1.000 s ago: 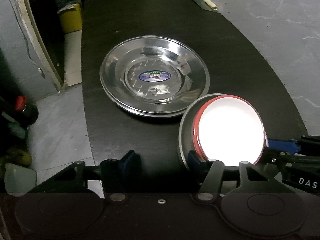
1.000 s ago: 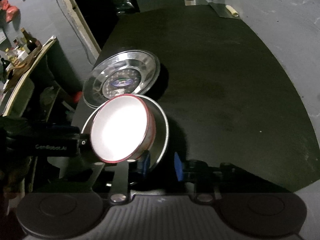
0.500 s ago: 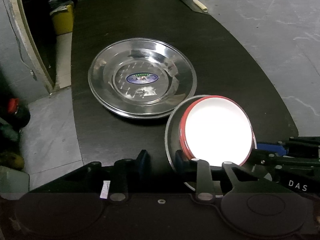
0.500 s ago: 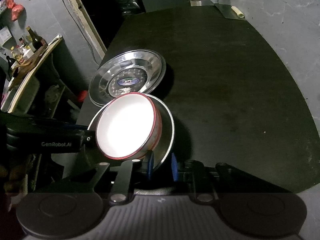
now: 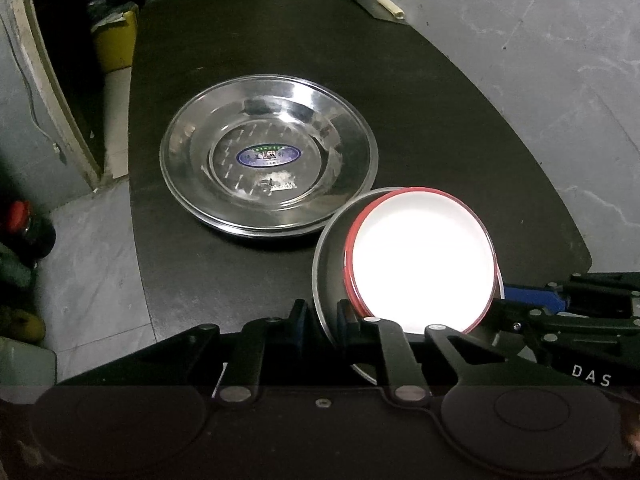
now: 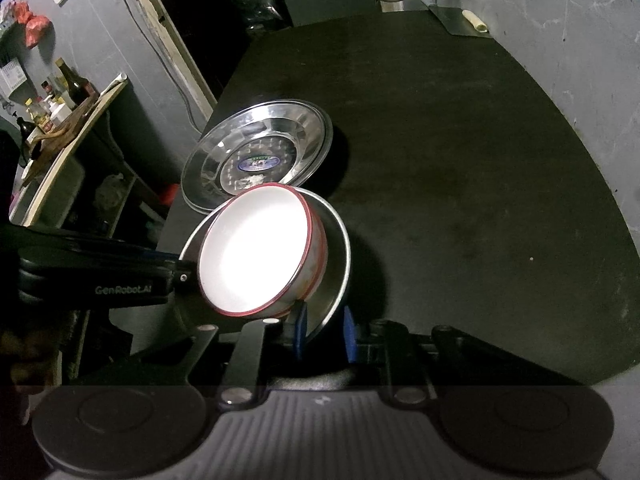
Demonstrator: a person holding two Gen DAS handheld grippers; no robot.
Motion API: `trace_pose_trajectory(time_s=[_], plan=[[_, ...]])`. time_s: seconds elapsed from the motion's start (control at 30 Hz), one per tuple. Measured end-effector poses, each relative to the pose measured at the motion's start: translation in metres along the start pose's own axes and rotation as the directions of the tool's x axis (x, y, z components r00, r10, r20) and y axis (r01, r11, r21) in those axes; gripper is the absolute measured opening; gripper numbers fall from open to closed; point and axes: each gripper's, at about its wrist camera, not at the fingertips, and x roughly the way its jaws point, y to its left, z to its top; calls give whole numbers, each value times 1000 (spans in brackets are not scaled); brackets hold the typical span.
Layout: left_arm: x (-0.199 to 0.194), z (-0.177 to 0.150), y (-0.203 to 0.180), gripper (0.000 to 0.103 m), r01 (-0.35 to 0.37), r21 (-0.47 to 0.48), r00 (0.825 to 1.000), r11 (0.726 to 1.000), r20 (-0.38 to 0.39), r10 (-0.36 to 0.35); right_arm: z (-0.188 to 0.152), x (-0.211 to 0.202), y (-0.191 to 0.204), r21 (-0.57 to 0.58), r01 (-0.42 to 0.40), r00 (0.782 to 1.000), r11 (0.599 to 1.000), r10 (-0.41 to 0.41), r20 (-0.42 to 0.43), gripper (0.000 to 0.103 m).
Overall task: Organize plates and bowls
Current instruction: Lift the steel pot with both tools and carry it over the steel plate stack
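Both wrist views steeply downward, close above table (image 5: 440, 92); shared: nested bowls (image 5: 420, 264), steel plates (image 6: 256, 160)

Table (image 6: 460, 152) right of the steel plates (image 5: 268, 160) lies open; nested bowls (image 5: 420, 256) crowd the near edge.

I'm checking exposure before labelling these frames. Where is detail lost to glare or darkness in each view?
Left wrist view: the inside of the red-rimmed white bowl is blown out to flat white; the steel plates carry streaky reflections, yet the label stays legible. Right wrist view: the bowl is overexposed too; the black table is nearly featureless. Both views curve straight edges, fisheye-style.
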Motion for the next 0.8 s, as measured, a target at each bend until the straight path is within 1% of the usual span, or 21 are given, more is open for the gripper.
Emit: trace_pose_trajectory(time_s=[0.67,0.8], plan=[[2,-2,-2,13,4,-8,1000,1000,-4,-4,-1,1,-4,42,-32,999,999,32,-1,24],[2,-2,-2,12,3,-16,1000,1000,-4,-3,-2,0,-2,32,-21,1000,999,21,1,23]])
